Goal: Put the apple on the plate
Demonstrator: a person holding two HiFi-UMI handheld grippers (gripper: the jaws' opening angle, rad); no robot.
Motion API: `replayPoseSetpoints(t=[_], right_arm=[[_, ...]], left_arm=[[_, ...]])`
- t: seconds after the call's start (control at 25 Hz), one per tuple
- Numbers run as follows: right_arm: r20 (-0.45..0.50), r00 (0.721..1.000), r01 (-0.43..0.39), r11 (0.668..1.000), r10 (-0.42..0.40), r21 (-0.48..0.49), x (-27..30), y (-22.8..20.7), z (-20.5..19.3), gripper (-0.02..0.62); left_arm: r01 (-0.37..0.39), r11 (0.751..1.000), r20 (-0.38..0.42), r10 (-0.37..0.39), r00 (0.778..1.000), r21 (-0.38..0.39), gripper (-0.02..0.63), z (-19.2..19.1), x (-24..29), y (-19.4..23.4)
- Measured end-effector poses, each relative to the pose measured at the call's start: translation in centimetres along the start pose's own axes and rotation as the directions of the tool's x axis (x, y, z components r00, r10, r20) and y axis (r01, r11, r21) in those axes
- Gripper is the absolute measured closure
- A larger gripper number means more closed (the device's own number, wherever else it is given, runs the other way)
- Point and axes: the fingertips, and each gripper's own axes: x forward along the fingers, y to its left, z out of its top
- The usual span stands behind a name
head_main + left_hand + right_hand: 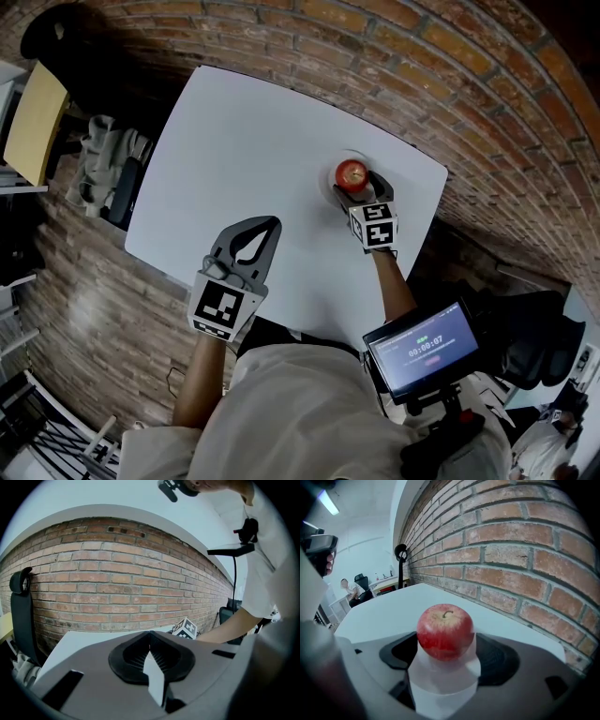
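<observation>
The apple [352, 173] is within the plate's [356, 154] rim, our right tongs [357, 187] clamped on its sides; we cannot tell if it touches the plate. Our left tongs [272, 223], closed and empty, are over the worktop [262, 141], well apart from the plate.

Looking steeply down from the head onto the whole white table [281, 141], set against brick. Riding low on the left gripper [150, 637], facing along the closed jaws and across the table to the brick wall [117, 573], catching the far marker cube [186, 629], also seen from the head. Riding on the right gripper [446, 644], very near the apple [444, 631] between the jaws, facing along that same wall toward the room's far end.
</observation>
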Motion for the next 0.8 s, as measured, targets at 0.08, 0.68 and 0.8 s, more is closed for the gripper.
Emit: replayPoseSetpoints(t=[0.08, 0.68, 0.8], right_arm=[[-0.002, 1.0, 0.006, 1.0, -0.006, -0.002, -0.1, -0.1, -0.1, 0.224], [0.017, 0.999, 0.033, 0.998, -0.034, 0.044, -3.5, 0.1, 0.2, 0.224], [0.033, 0.999, 0.041, 0.998, -0.043, 0.057, -4.8, 0.4, 0.7, 0.224]], left_arm=[[-0.001, 1.0, 0.001, 0.001, 1.0, 0.002, 0.6, 0.1, -0.1, -0.1], [0.024, 0.999, 0.05, -0.026, 0.998, 0.026, 0.6, 1.6, -1.5, -1.7], [0.04, 0.998, 0.066, -0.043, 0.997, 0.038, 0.6, 2.2, -2.0, -2.2]])
